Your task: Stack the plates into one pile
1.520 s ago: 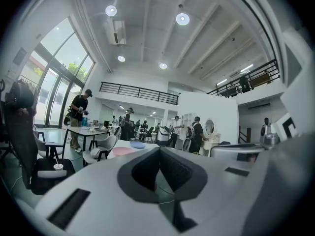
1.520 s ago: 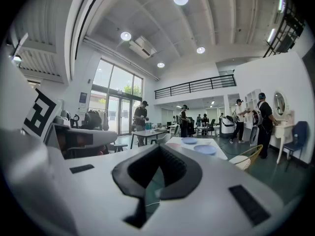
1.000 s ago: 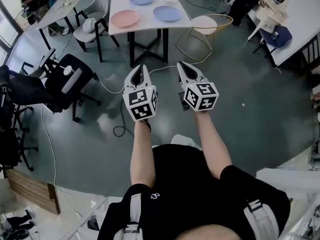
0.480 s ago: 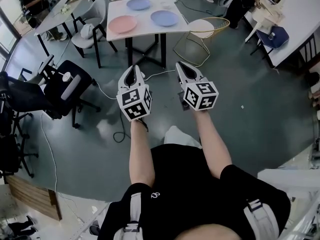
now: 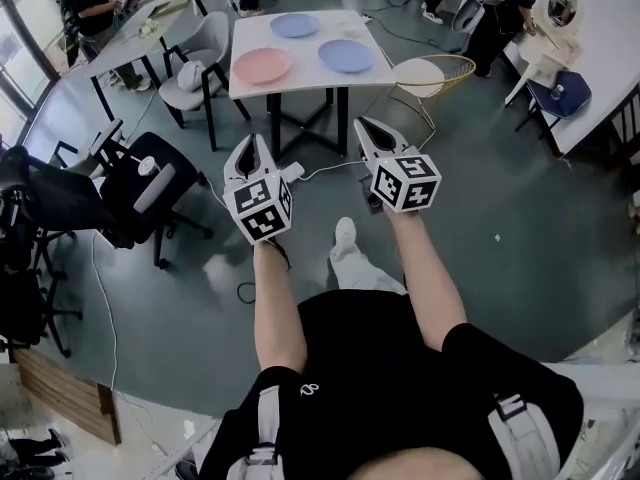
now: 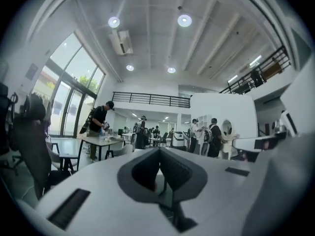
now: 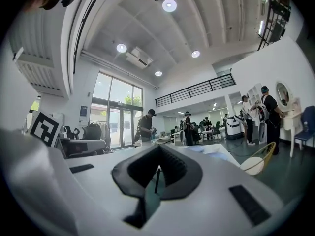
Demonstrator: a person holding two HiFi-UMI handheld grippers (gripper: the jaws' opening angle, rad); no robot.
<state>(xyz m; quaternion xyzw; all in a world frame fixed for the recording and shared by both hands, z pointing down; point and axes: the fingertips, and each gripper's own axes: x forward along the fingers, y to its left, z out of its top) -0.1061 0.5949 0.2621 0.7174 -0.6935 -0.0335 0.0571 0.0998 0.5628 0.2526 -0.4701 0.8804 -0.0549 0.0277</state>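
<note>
Jaws closed together, well short of the plates (image 5: 262,65).

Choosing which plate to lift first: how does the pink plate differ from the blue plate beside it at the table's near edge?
Colour: the round pink plate is pink, the nearer round blue plate pale blue. Place: the pink plate lies toward the white table's left side, the blue plate toward its right, bare tabletop between. Shared: both lie flat, empty, unstacked, alike in size.
</note>
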